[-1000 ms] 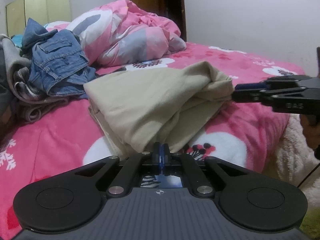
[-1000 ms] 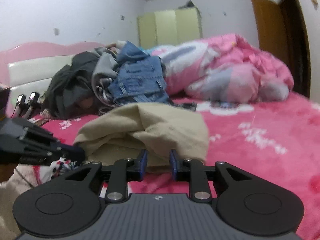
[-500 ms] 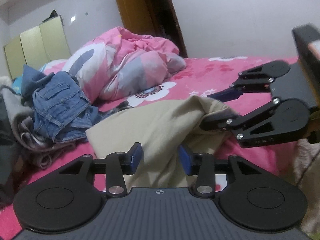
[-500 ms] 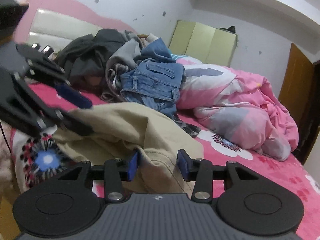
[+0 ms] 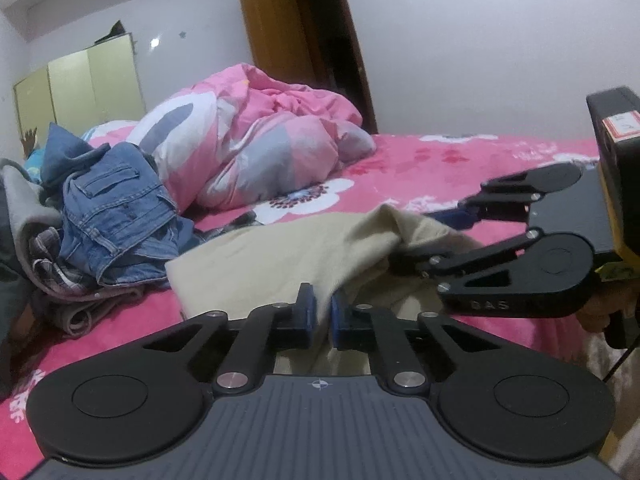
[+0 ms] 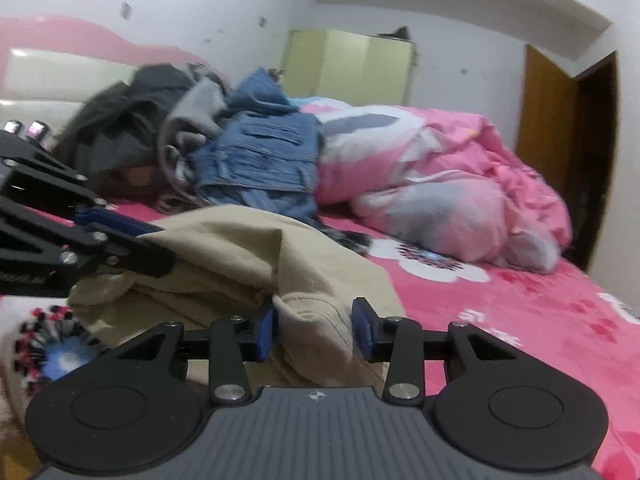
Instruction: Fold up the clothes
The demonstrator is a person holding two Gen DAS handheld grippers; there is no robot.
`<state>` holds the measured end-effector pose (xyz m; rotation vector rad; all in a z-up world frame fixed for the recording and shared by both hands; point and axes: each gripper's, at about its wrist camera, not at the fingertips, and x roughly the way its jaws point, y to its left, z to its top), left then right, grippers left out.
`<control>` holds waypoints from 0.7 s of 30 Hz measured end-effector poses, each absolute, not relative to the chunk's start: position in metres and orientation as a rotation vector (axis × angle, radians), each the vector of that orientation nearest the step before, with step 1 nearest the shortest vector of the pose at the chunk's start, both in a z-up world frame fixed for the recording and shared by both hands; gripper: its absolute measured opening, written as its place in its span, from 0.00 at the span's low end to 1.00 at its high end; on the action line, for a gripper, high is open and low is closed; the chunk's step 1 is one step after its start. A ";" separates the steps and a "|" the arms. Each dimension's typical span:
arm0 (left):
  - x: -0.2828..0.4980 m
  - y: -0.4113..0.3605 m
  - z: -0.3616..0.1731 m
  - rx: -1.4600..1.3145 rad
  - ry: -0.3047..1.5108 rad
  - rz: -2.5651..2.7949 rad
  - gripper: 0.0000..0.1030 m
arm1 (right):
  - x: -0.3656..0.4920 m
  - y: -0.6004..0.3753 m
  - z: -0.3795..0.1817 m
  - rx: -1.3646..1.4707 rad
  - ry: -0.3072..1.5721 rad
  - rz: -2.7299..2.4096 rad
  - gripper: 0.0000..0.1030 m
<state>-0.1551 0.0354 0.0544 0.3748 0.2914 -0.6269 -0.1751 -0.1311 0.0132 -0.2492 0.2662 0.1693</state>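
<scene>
A beige garment [image 5: 280,256] is seen lying bunched on a pink flowered bed [image 5: 460,160], near its edge, with both grippers set at its near hem. The left gripper [image 5: 322,316] is drawn almost together on a fold of the beige cloth, a narrow strip of fabric being pinched between its blue pads [image 5: 308,312]. The right gripper [image 6: 314,328] is held apart, a thick lump of the hem being straddled between its pads [image 6: 265,330] but not yet squeezed. The garment is already doubled over in at least one rough layer, though its edges are not squared and the top is rumpled, so the fold is judged to be only partly made. Behind it, a heap of unfolded clothes is piled by the headboard [image 6: 60,68]: jeans [image 5: 116,216], and grey [image 6: 192,112] and dark items [image 6: 120,120]. A crumpled pink quilt [image 5: 272,140] is left beside them. Most of the task is therefore judged to be still ahead, with no finished stack visible anywhere in either view.
</scene>
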 end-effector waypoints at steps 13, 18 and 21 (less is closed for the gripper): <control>-0.169 0.042 0.032 0.508 0.268 -0.641 0.03 | -0.195 -0.098 -0.011 -0.672 0.164 0.082 0.42; -0.169 0.044 0.033 0.505 0.261 -0.642 0.03 | -0.229 -0.122 0.008 -0.701 0.141 0.290 0.42; -0.170 0.044 0.032 0.511 0.257 -0.642 0.03 | -0.239 -0.129 0.032 -0.632 0.119 0.403 0.42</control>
